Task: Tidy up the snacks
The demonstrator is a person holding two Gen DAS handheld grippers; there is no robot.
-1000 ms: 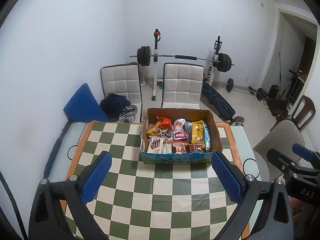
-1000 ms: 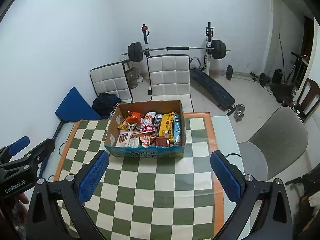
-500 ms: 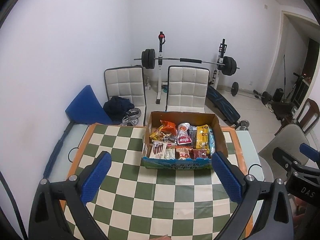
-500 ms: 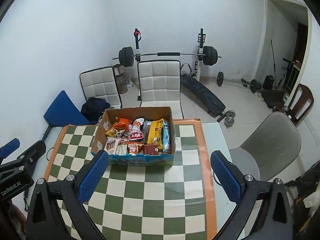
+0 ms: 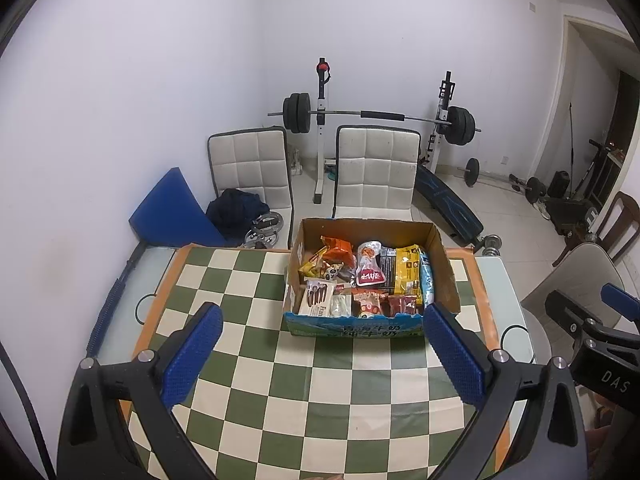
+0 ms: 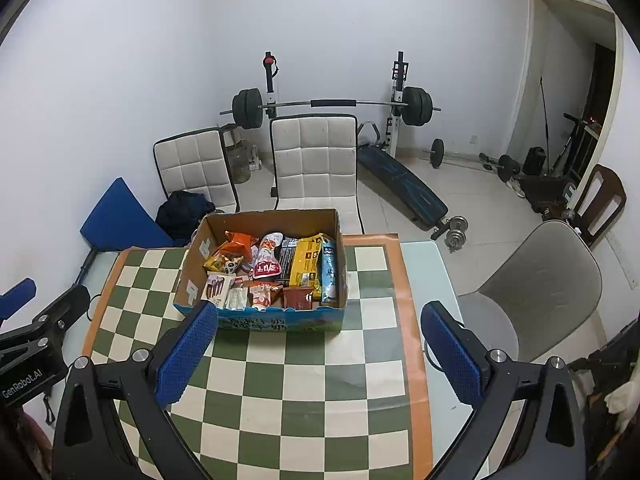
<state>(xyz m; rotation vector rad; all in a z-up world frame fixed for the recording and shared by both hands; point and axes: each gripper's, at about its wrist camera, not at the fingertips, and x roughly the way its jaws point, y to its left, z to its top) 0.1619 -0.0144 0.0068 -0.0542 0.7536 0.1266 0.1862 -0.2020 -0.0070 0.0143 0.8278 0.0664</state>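
Note:
An open cardboard box (image 5: 442, 268) full of snack packets stands at the far middle of the green-and-white checkered table (image 5: 280, 384); it also shows in the right wrist view (image 6: 260, 322). Inside lie an orange bag (image 5: 338, 249), a yellow bag (image 5: 407, 272), a red-and-white pouch (image 5: 370, 268) and several small packets. My left gripper (image 5: 320, 354) is open and empty, held above the table in front of the box. My right gripper (image 6: 320, 354) is open and empty, also above the table, to the right of the left one.
Two white padded chairs (image 5: 376, 172) stand behind the table, with a barbell rack (image 5: 380, 116) by the wall. A grey chair (image 6: 540, 284) stands at the table's right side. A blue cushion (image 5: 172, 212) leans at the back left.
Both grippers have risen and pulled back from the table, so the box looks smaller and farther away. Both stayed open and empty.

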